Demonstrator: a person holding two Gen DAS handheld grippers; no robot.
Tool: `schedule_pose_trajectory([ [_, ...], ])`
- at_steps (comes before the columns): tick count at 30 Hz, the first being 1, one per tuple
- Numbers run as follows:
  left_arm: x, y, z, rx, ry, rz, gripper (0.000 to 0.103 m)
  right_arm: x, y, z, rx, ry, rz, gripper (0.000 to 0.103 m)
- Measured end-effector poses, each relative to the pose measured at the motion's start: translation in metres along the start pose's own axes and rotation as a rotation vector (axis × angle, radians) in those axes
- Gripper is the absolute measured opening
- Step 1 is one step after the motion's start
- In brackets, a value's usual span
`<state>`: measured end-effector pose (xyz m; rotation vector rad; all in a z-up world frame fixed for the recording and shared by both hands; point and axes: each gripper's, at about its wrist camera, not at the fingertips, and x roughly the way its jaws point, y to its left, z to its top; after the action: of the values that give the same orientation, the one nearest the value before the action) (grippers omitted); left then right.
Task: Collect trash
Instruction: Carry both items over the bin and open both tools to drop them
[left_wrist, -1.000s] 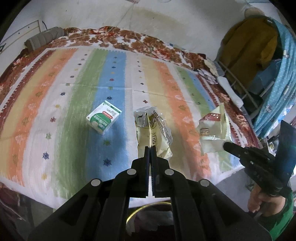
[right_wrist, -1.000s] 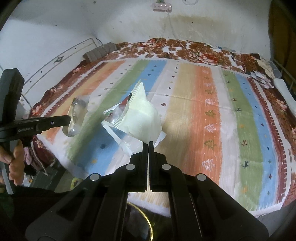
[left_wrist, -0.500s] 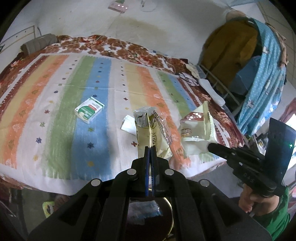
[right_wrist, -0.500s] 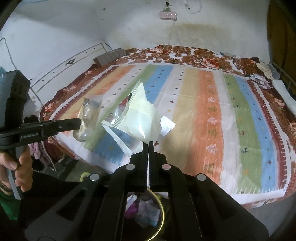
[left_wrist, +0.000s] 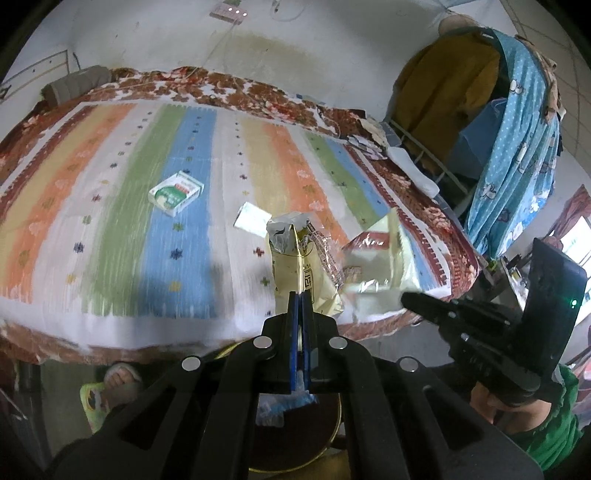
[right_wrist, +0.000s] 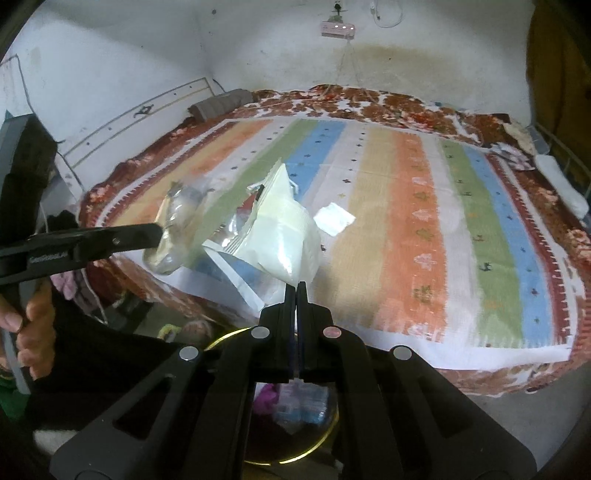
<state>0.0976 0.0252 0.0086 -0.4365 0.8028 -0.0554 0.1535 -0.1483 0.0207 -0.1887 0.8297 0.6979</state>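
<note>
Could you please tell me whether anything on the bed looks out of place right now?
Yes. A green and white box lies askew on the striped bedspread, and a small white paper sits loose near it. Both look like litter not yet collected, while each gripper already holds a wrapper.

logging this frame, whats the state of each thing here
left tool: shut on yellow wrapper
yellow wrapper: torn open, held off the bed
right tool: shut on white packet
white packet: crumpled, held up
green box: closed, lying on bed
bin: open, trash inside
</note>
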Motion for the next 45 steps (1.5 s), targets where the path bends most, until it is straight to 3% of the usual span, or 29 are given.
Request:
schedule_pose_trajectory([
  [11,0.013,0.001,-0.052,-0.038,0.103,0.043,0.001,0.011,0.004,-0.037,0.028,0.104,-0.013,0.000],
  [20,0.035,0.003,-0.080,-0.053,0.203,0.142,0.001,0.033,0.019,-0.073,0.034,0.213,-0.058,0.000],
  [33,0.089,0.035,-0.106,-0.219,0.400,0.216,0.001,0.089,0.016,-0.099,0.109,0.431,-0.064,0.000],
  [43,0.092,0.040,-0.107,-0.234,0.414,0.232,0.001,0.103,0.014,-0.107,0.134,0.483,-0.066,0.001],
  [44,0.091,0.041,-0.107,-0.239,0.412,0.231,0.002,0.103,0.013,-0.107,0.140,0.488,-0.064,0.002],
  [45,0.091,0.042,-0.106,-0.246,0.412,0.229,0.015,0.104,0.012,-0.108,0.148,0.492,-0.060,0.003],
])
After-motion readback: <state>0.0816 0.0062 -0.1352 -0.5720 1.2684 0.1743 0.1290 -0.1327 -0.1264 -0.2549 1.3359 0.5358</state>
